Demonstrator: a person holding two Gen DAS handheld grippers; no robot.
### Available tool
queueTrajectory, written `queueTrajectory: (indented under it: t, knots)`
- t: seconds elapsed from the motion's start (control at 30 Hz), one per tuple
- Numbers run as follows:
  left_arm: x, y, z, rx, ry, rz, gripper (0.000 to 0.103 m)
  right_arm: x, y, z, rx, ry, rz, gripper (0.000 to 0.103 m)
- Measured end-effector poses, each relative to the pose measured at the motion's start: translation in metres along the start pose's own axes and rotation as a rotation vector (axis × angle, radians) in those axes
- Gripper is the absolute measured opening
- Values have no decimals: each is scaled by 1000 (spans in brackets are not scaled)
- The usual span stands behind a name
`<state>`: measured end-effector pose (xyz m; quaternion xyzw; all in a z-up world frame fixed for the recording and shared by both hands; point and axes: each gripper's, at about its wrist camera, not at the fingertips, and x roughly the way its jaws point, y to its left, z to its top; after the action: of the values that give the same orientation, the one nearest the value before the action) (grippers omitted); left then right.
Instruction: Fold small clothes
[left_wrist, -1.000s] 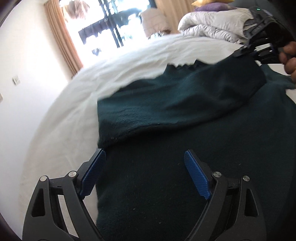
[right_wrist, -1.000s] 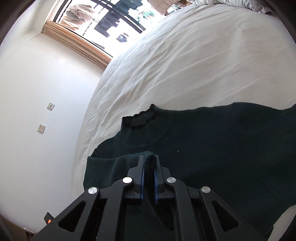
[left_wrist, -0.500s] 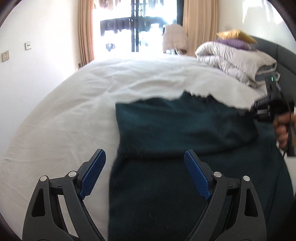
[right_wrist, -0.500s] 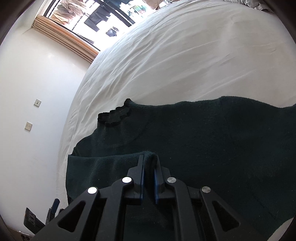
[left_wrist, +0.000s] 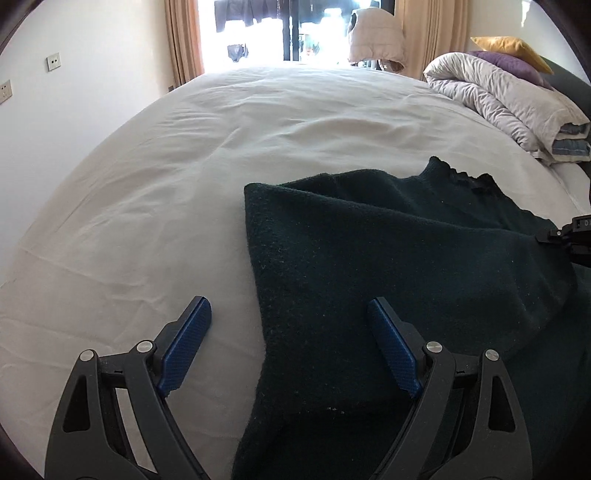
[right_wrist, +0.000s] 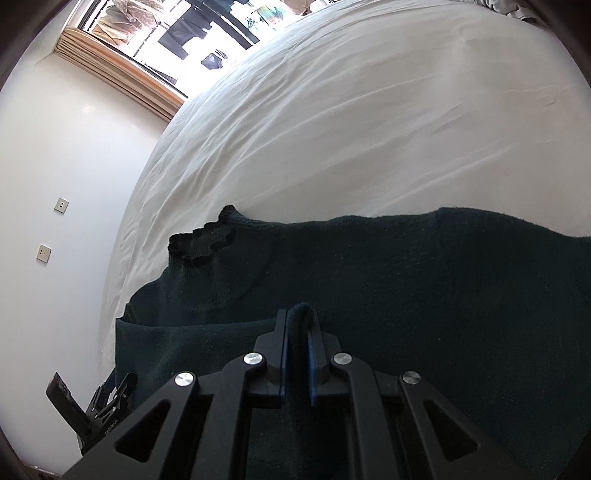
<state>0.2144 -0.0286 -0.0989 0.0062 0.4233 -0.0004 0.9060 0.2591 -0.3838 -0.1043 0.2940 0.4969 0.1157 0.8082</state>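
Note:
A dark green knit sweater (left_wrist: 388, 266) lies on the white bed sheet (left_wrist: 184, 177), its frilled collar (left_wrist: 465, 179) toward the far right. One sleeve is folded across its body. My left gripper (left_wrist: 290, 325) is open and empty, hovering over the sweater's left edge. My right gripper (right_wrist: 297, 325) is shut on a pinch of the folded sleeve (right_wrist: 301, 314), low over the sweater (right_wrist: 424, 280). The right gripper also shows at the right edge of the left wrist view (left_wrist: 576, 240). The left gripper shows at the lower left of the right wrist view (right_wrist: 110, 402).
A rolled grey duvet (left_wrist: 509, 96) with purple and yellow pillows sits at the bed's far right. A window with beige curtains (left_wrist: 184, 37) lies beyond the bed. A white wall (right_wrist: 55, 184) with sockets runs along the left side.
My left gripper has swung left and pulled back, so more bare sheet shows and the sweater sits further right. My right gripper keeps its pinch on the sleeve and has shifted slightly.

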Motion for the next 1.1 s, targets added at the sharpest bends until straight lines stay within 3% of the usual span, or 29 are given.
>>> queueTrajectory:
  t: [0.23, 0.3, 0.37, 0.4, 0.5, 0.57, 0.63, 0.73, 0.77, 0.8, 0.87, 1.0, 1.1]
  knots:
    - [9, 0, -4, 5, 17, -1, 90, -3, -19, -1, 52, -24, 49, 10]
    - [12, -1, -6, -5, 19, -10, 91, -16, -21, -1, 83, -69, -10, 15]
    - [17, -1, -4, -10, 20, -13, 93, -39, -9, -6, 48, -163, -141, 20]
    - [17, -2, -4, -8, 19, -10, 93, -50, 1, -9, 20, -199, -139, 20]
    - [20, -6, -5, 2, 15, 9, 96, -67, 41, -33, -58, -227, 21, 20]
    - [21, -6, -6, 1, 15, 10, 97, -48, 70, -53, -119, -117, 173, 20]
    - [22, -4, -7, -10, 18, -2, 98, -20, 89, -68, -155, -25, 239, 20]
    - [24, -1, -7, -23, 23, -18, 99, 15, 75, -70, -77, 53, 224, 17]
    - [24, 0, -7, -24, 24, -18, 100, 23, 61, -69, -39, 54, 186, 3]
    - [25, 0, -7, -24, 26, -20, 100, 29, 40, -66, 5, 47, 183, 0]
    - [24, 1, -7, -31, 26, -29, 100, 25, 7, -64, 105, 20, 297, 0]
    - [9, 13, 2, -84, 35, -81, 98, 8, -18, -66, 88, -60, 304, 0]
    - [-9, 29, 21, -147, -54, -63, 98, 10, -19, -70, 57, -98, 311, 0]
